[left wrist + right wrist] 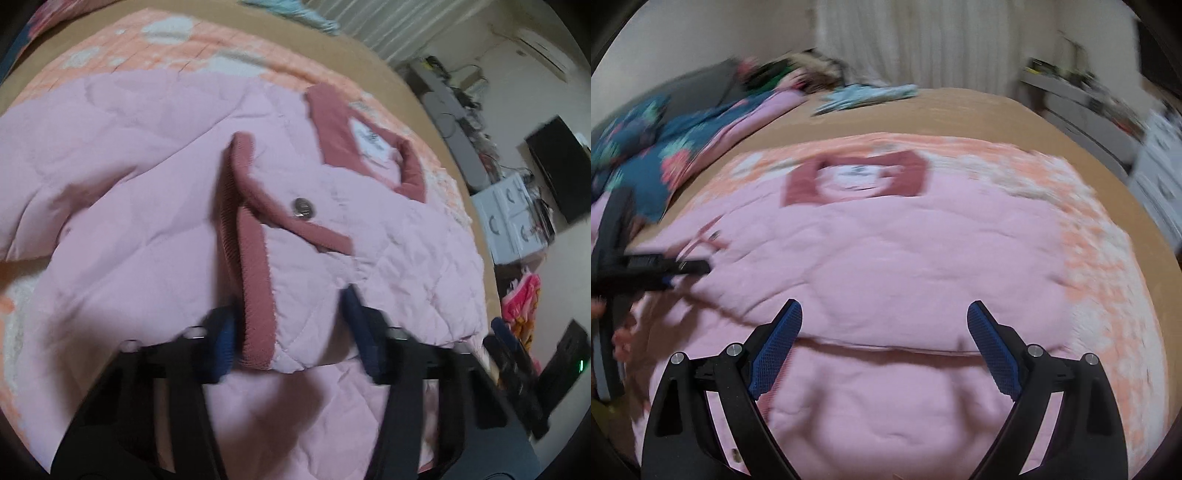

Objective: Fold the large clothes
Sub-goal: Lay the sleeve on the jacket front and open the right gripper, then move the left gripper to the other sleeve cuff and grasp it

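A pink quilted jacket (140, 184) with dark pink ribbed trim lies spread on the bed; it also shows in the right wrist view (886, 258), collar (855, 179) at the far side. In the left wrist view a trimmed corner of the jacket (291, 295) with a metal snap button (303, 208) lies between the fingers of my left gripper (286, 325), which is open. My right gripper (884, 343) is open and empty above the jacket's folded lower part. The left gripper also shows at the left edge of the right wrist view (676, 267).
The jacket lies on an orange and white blanket (1100, 266) over a tan bed cover (979, 110). A blue floral quilt (646, 155) and light blue cloth (864, 94) lie at the head of the bed. White drawers (509, 218) and a desk stand to the right.
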`<action>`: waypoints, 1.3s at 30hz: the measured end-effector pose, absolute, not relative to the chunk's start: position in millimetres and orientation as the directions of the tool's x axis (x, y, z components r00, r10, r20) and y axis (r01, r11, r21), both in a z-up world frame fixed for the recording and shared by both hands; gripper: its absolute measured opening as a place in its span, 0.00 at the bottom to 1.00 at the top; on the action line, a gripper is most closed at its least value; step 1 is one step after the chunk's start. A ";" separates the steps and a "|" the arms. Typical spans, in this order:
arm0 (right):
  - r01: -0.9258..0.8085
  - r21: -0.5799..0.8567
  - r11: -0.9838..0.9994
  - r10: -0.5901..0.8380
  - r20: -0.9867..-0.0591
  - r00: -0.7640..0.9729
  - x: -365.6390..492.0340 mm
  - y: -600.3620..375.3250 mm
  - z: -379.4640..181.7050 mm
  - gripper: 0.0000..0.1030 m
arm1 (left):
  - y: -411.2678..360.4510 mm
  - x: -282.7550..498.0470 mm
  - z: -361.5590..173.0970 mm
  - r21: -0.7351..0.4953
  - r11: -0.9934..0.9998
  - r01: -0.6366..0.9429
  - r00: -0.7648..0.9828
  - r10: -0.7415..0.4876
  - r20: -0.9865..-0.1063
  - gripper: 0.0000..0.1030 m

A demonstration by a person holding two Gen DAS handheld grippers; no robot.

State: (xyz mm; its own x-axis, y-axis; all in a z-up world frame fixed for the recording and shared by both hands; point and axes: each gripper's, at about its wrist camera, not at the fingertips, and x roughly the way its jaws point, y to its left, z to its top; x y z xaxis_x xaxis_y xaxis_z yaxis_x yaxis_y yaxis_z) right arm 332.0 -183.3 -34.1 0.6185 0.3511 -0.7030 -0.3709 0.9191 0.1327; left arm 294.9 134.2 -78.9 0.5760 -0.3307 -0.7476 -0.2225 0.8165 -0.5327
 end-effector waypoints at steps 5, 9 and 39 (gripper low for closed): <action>-0.255 0.219 0.942 0.334 -0.708 0.623 350.3 -220.0 -37.4 0.88 | 138.6 295.8 -59.2 -0.506 0.842 -0.187 0.618 -0.300 -0.726 0.17; -0.244 0.231 0.942 0.334 -0.713 0.616 360.7 -218.9 -39.4 0.88 | 146.3 294.2 -42.3 -0.433 0.881 -0.192 0.647 -0.218 -0.730 0.17; -0.242 0.132 0.961 0.259 -0.732 0.630 320.8 -186.9 -49.4 0.96 | 174.4 225.9 -51.6 -0.273 0.902 -0.336 0.557 -0.044 -0.830 0.91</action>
